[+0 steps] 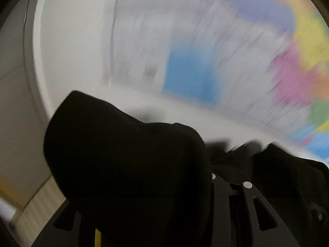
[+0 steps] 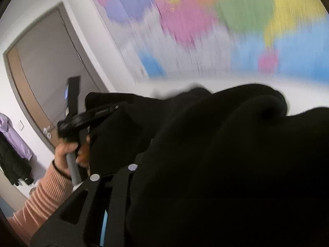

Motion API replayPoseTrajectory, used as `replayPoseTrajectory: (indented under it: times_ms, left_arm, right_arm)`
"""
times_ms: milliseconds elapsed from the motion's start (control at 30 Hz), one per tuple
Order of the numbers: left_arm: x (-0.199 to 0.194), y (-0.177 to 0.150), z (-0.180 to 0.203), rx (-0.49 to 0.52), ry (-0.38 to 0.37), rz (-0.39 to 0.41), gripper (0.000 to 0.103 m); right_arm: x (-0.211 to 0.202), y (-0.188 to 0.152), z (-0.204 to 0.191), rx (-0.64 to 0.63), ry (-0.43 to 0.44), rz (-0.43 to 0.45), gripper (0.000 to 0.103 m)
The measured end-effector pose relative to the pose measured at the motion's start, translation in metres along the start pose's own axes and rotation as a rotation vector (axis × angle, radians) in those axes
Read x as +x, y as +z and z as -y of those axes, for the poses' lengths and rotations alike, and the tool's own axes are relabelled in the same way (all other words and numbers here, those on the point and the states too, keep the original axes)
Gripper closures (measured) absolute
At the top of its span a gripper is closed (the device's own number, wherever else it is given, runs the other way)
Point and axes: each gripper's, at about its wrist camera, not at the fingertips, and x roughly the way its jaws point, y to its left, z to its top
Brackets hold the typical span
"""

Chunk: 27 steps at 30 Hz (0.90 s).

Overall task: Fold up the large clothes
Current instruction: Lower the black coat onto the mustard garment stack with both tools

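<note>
A large black garment fills the lower half of the left wrist view. It is draped over my left gripper and hides the fingertips. In the right wrist view the same garment is heaped over my right gripper. Its pads are buried in cloth, so I cannot see whether they press. Further left, a hand holds my left gripper, and the black cloth stretches from its jaws towards the right gripper. Both views are blurred by motion.
A colourful map covers the white wall ahead, also seen as the map in the left wrist view. A white surface runs below it. A brown door frame, hanging purple clothing and an orange striped sleeve are on the left.
</note>
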Motion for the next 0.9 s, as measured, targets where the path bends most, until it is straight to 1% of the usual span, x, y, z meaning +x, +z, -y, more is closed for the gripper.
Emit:
replayPoseTrajectory:
  times_ms: [33,67,100,133,167,200,267,300,367,400,433,467,500,533,567,600,633,700,733,767,800,833,900]
  left_arm:
    - [0.013,-0.009,-0.006,-0.015,0.004,-0.039,0.068]
    - [0.019,-0.014,-0.011,-0.022,0.014,-0.043,0.06]
    - [0.02,-0.017,-0.015,-0.033,0.019,-0.037,0.056]
    - [0.019,-0.02,-0.019,-0.046,0.016,-0.033,0.053]
    - [0.019,-0.02,-0.021,-0.049,0.006,-0.034,0.052]
    - [0.018,-0.021,-0.022,-0.041,0.017,-0.036,0.049]
    - [0.015,-0.022,-0.023,-0.032,0.021,-0.033,0.046]
    - [0.015,-0.023,-0.025,-0.03,0.018,-0.034,0.045]
    - [0.015,-0.024,-0.028,-0.045,0.016,-0.045,0.039]
    - [0.016,-0.024,-0.031,-0.058,0.006,-0.052,0.038]
    - [0.02,-0.022,-0.03,-0.063,-0.002,-0.061,0.035]
    - [0.02,-0.023,-0.031,-0.061,-0.001,-0.071,0.034]
    - [0.02,-0.023,-0.03,-0.053,0.007,-0.069,0.034]
    - [0.018,-0.022,-0.028,-0.041,0.017,-0.066,0.034]
    - [0.016,-0.023,-0.028,-0.034,0.026,-0.061,0.037]
    - [0.013,-0.022,-0.026,-0.03,0.031,-0.052,0.037]
    - [0.01,-0.022,-0.025,-0.029,0.031,-0.042,0.038]
    - [0.01,-0.023,-0.027,-0.04,0.029,-0.045,0.037]
    - [0.011,-0.025,-0.028,-0.046,0.034,-0.056,0.034]
    - [0.012,-0.027,-0.027,-0.041,0.044,-0.06,0.031]
    - [0.014,-0.029,-0.027,-0.029,0.053,-0.062,0.029]
    - [0.013,-0.031,-0.025,-0.009,0.069,-0.057,0.026]
    - [0.007,-0.033,-0.026,0.001,0.069,-0.04,0.024]
  right_arm:
    - [0.002,-0.009,0.004,0.005,0.004,-0.008,0.077]
    - [-0.001,-0.015,0.004,0.0,0.015,-0.009,0.073]
    - [-0.004,-0.019,0.005,-0.005,0.028,-0.016,0.066]
    - [-0.011,-0.023,0.007,0.002,0.048,-0.021,0.062]
    - [-0.017,-0.024,0.012,0.025,0.064,-0.026,0.055]
    - [-0.024,-0.025,0.016,0.051,0.088,-0.029,0.05]
    - [-0.044,-0.03,0.03,0.112,0.124,-0.005,0.042]
    - [-0.05,-0.03,0.039,0.149,0.144,0.005,0.036]
    - [-0.069,-0.035,0.061,0.248,0.174,0.033,0.032]
    - [-0.077,-0.037,0.076,0.319,0.196,0.053,0.032]
    - [-0.077,-0.034,0.083,0.358,0.205,0.052,0.031]
    - [-0.078,-0.032,0.09,0.384,0.201,0.054,0.035]
    - [-0.079,-0.028,0.095,0.396,0.208,0.069,0.055]
    - [-0.081,-0.021,0.093,0.366,0.208,0.077,0.069]
    - [-0.086,-0.014,0.087,0.315,0.15,0.098,0.085]
    - [-0.097,-0.005,0.076,0.242,0.132,0.144,0.091]
    - [-0.105,-0.002,0.068,0.202,0.12,0.173,0.092]
    - [-0.119,-0.001,0.047,0.089,0.041,0.213,0.094]
    - [-0.118,-0.006,0.042,0.059,0.008,0.207,0.094]
    - [-0.112,-0.014,0.045,0.058,-0.023,0.174,0.094]
    - [-0.104,-0.024,0.051,0.067,-0.062,0.117,0.093]
    - [-0.091,-0.035,0.063,0.108,-0.093,0.036,0.092]
    - [-0.082,-0.049,0.078,0.179,-0.067,-0.023,0.088]
